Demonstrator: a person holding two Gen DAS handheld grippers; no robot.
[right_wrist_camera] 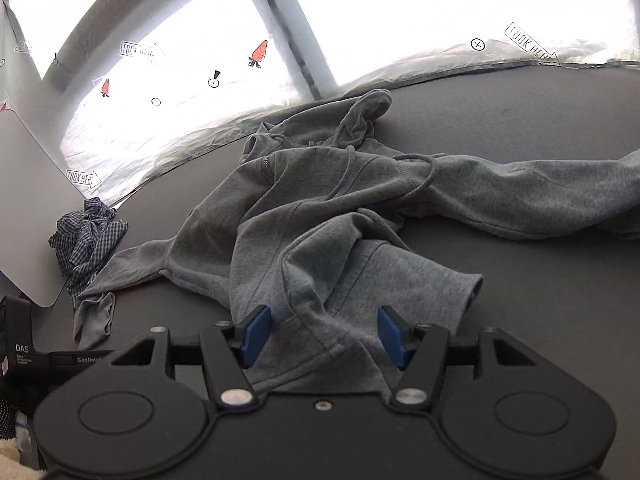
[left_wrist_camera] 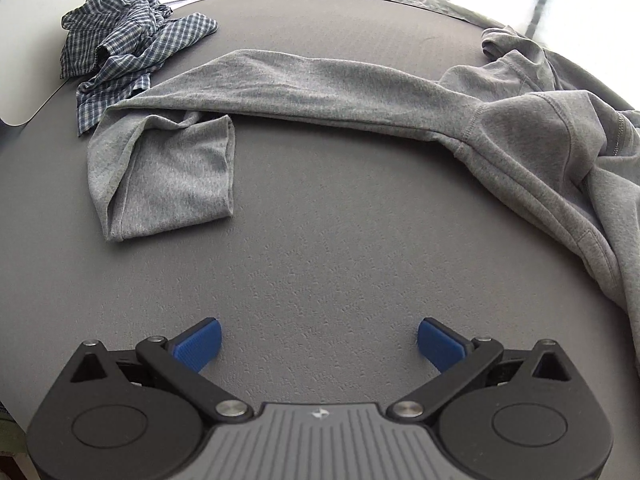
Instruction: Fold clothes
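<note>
The left gripper (left_wrist_camera: 319,342) tilts steeply downward, jaws spread wide (nothing between them); the right gripper (right_wrist_camera: 324,334) is half open.

I see the grey textured bench (left_wrist_camera: 320,248) filling most of my left view. At ten o'clock in my right view, a white board (right_wrist_camera: 28,200) leans at the bench's edge. Behind it hangs a bright translucent sheet (right_wrist_camera: 180,92) printed with carrots (right_wrist_camera: 259,53) and "LOOK HERE" arrows (right_wrist_camera: 530,46). At eight o'clock sits a black box (right_wrist_camera: 20,344) marked DAS.
</note>
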